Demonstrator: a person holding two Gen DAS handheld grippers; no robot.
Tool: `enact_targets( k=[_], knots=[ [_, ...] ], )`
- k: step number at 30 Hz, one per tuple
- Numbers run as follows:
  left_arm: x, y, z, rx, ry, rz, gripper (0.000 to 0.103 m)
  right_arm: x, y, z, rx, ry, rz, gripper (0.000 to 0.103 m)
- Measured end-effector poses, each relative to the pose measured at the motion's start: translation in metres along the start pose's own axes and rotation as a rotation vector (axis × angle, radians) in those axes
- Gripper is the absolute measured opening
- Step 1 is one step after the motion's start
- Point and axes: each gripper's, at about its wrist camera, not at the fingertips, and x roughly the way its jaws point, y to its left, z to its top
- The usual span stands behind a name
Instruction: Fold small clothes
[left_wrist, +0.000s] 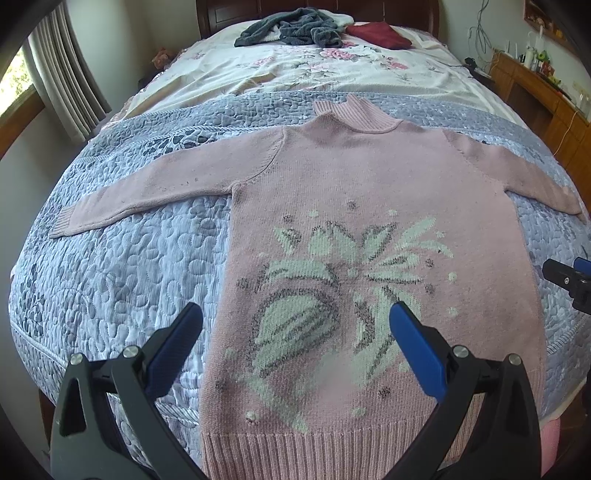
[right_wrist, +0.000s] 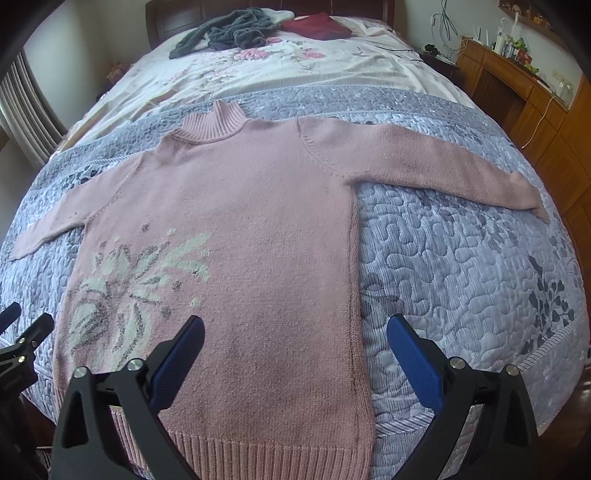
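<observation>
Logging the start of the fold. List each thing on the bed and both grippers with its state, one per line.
pink sweater: spread flat, front up, both sleeves out, unfolded.
left gripper: open, holds nothing, above the hem.
right gripper: open, holds nothing, above the sweater's side edge.
grey garment: crumpled at the headboard end.
dark red garment: lying beside it, not spread out.
quilt: lying smooth under the sweater.

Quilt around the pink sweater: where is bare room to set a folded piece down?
Bare quilt lies below the right sleeve, beside the sweater, and below the left sleeve. The floral sheet is free mid-bed; crowded by the headboard with grey garment and red cloth.
</observation>
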Motion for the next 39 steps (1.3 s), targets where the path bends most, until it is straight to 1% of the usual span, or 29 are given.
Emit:
enact_targets(
  k=[32,34,36,39],
  knots=[
    [-0.004,0.002,0.001,0.007,-0.006,0.007,0.1,-0.003,0.001,0.003,-0.001,-0.008,0.01,0.099],
    [-0.003,0.0,0.002,0.005,-0.005,-0.004,0.1,-0.003,-0.001,0.004,-0.001,-0.013,0.014,0.099],
    [0.0,-0.002,0.003,0.002,0.0,-0.033,0.1,-0.002,-0.007,0.006,-0.005,-0.037,0.031,0.099],
    [0.011,-0.012,0.011,0.007,0.025,-0.045,0.1,0.0,-0.03,0.014,0.005,-0.056,0.062,0.099]
  ],
)
